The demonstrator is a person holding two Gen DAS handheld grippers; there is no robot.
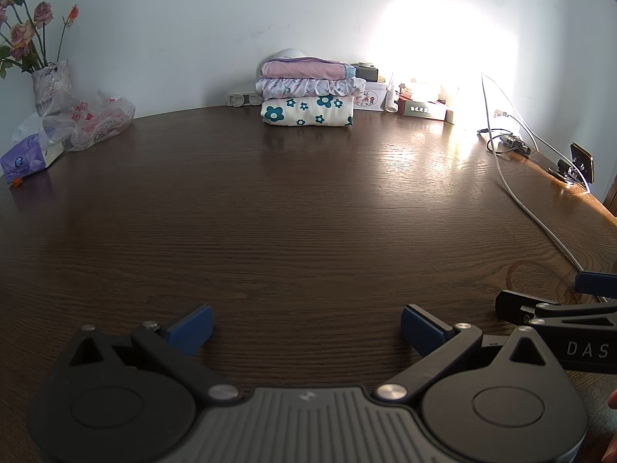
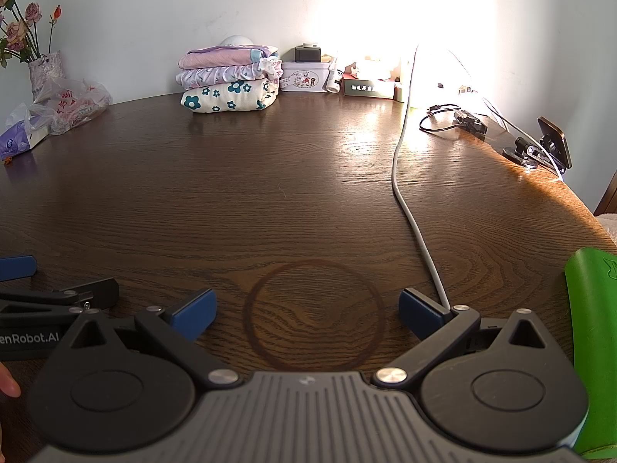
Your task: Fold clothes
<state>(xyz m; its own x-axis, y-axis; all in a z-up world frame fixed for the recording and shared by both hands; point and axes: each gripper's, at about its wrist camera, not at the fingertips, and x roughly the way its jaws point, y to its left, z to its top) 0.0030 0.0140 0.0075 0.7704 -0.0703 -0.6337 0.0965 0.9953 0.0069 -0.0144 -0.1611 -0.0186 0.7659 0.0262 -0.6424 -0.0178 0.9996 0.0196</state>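
Hovering: I hold the left gripper [image 1: 306, 328] and right gripper [image 2: 307, 314] side by side, low over the table [image 1: 293, 208], neither touching cloth.
Risk, cable: the white cable [image 2: 405, 208] runs from the far wall down to just beside my right gripper's right finger; I judge a sweep that way could snag it and drag the small items at the back.
Risk, stack: the folded stack [image 1: 307, 94] sits far ahead of both grippers against the wall, floral piece [image 1: 307, 112] at the bottom; a careless grab could topple all three layers.
Risk, glare: strong light ahead and to the right washes out the boxes [image 2: 368, 87] there, so I may misjudge that area.
Left claw: jaws wide apart, holding nothing.
Right claw: jaws wide apart, holding nothing, a ring mark [image 2: 314, 314] on the wood showing between its fingers.
Clothes: only folded ones in view, far ahead; no unfolded garment is visible within reach.
Green item [image 2: 594, 332]: at the right gripper's right edge, what it is I cannot tell.
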